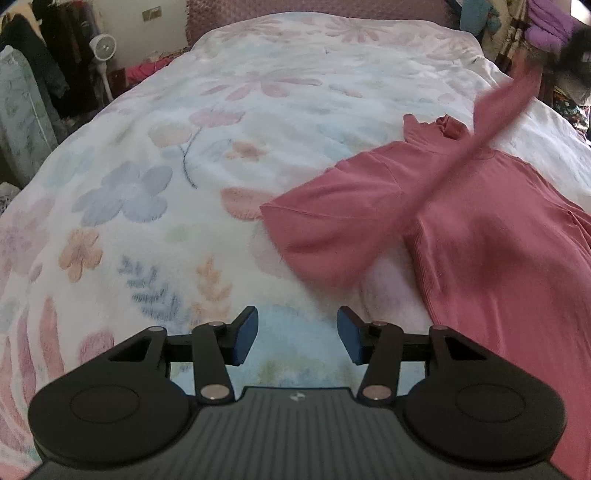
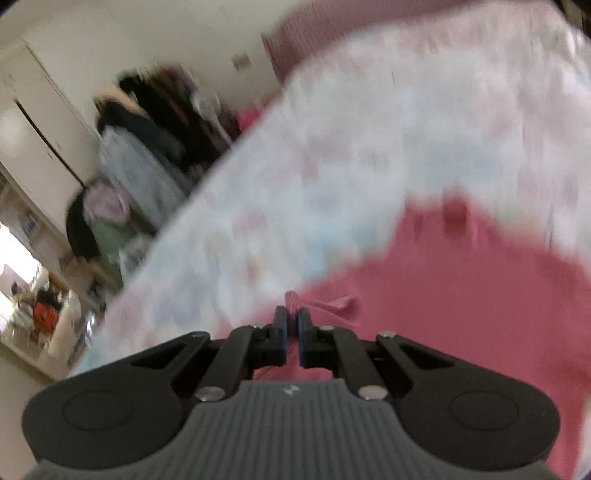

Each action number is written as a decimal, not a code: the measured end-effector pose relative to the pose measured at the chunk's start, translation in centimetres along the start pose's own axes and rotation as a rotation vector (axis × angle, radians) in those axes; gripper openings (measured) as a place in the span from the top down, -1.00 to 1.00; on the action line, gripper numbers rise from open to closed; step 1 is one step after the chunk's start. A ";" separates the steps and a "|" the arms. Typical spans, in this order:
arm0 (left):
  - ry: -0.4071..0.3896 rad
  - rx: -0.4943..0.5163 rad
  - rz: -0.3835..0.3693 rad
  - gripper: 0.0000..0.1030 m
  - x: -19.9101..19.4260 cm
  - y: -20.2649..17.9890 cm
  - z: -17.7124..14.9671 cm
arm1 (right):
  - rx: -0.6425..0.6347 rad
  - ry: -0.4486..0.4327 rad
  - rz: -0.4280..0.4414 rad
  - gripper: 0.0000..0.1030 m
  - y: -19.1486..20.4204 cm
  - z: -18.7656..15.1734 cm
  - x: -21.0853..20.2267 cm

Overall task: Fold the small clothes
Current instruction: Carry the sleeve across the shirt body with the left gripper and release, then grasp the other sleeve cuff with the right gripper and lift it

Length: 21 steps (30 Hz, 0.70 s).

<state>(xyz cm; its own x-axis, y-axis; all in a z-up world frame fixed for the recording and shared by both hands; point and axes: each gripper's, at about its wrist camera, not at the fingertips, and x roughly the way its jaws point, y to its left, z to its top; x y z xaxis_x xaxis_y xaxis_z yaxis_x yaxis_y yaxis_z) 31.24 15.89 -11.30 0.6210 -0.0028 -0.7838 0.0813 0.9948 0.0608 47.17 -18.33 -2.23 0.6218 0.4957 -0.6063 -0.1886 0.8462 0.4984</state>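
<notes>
A pink long-sleeved shirt [image 1: 480, 229] lies on the right side of the floral bed cover [image 1: 221, 147], its collar toward the headboard. One sleeve [image 1: 498, 110] is stretched up and across the shirt toward the blurred right gripper [image 1: 576, 55] at the top right. In the right wrist view my right gripper [image 2: 291, 321] is shut on a pinch of ribbed pink fabric [image 2: 293, 297], with the shirt [image 2: 461, 295] spread below it. My left gripper [image 1: 297, 336] is open above the bare cover, left of the shirt's hem, with nothing between its blue pads [image 1: 243, 339].
A pink headboard [image 1: 295, 7] closes the far end of the bed. A white fan [image 1: 103, 48] and hanging dark clothes [image 1: 44, 55] stand left of the bed. Piled clothes [image 1: 546, 26] sit at the far right. A white wardrobe [image 2: 37, 129] shows in the right wrist view.
</notes>
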 end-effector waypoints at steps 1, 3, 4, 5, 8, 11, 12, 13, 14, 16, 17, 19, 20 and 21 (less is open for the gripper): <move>-0.006 0.011 0.003 -0.14 0.2 -0.2 0.3 | -0.006 -0.051 0.002 1.00 0.4 1.7 -1.5; -0.020 0.012 -0.018 -0.14 0.9 -0.6 1.0 | -0.005 -0.145 -0.003 1.00 0.8 4.4 -4.8; -0.026 0.005 -0.042 -0.14 1.2 -0.8 1.3 | -0.004 -0.185 -0.015 1.00 0.6 5.3 -6.2; -0.034 -0.004 -0.076 -0.14 1.6 -0.9 1.6 | -0.005 -0.225 -0.031 1.00 0.4 6.0 -7.5; -0.047 0.006 -0.159 -0.14 3.3 -2.1 2.5 | 0.008 -0.298 -0.100 1.00 -1.6 7.3 -10.8; -0.039 0.016 -0.218 -0.14 5.7 -3.7 3.5 | 0.056 -0.304 -0.106 1.00 -3.9 7.9 -12.1; -0.030 0.014 -0.239 -0.14 6.7 -4.2 3.8 | 0.044 -0.304 -0.127 1.00 -4.1 8.2 -12.6; -0.022 0.009 -0.246 -0.14 7.6 -4.6 4.2 | 0.035 -0.301 -0.142 1.00 -4.3 8.5 -12.7; -0.016 0.000 -0.247 -0.14 8.4 -5.0 4.5 | 0.036 -0.294 -0.149 1.00 -4.6 8.9 -12.6; -0.021 -0.022 -0.248 -0.14 9.8 -5.5 5.0 | 0.048 -0.283 -0.144 1.00 -5.3 9.2 -12.6; -0.025 -0.027 -0.259 -0.14 10.1 -5.8 5.2 | 0.048 -0.280 -0.145 1.00 -5.5 9.2 -12.1; -0.038 -0.009 -0.283 -0.14 10.4 -6.5 5.5 | 0.037 -0.274 -0.149 1.00 -5.8 9.8 -11.9; -0.047 0.020 -0.290 -0.14 10.4 -7.1 5.6 | 0.029 -0.271 -0.149 1.00 -5.9 10.0 -11.6; -0.056 0.068 -0.283 -0.14 10.3 -7.8 5.6 | 0.021 -0.267 -0.146 1.00 -6.0 10.1 -11.3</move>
<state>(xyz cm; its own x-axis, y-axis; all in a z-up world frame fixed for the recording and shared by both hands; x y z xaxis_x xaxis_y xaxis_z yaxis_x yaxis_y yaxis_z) 41.35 7.48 -16.42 0.6080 -0.2866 -0.7404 0.3081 0.9447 -0.1127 48.98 -30.93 7.89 0.8197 0.2974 -0.4896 -0.0680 0.8991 0.4323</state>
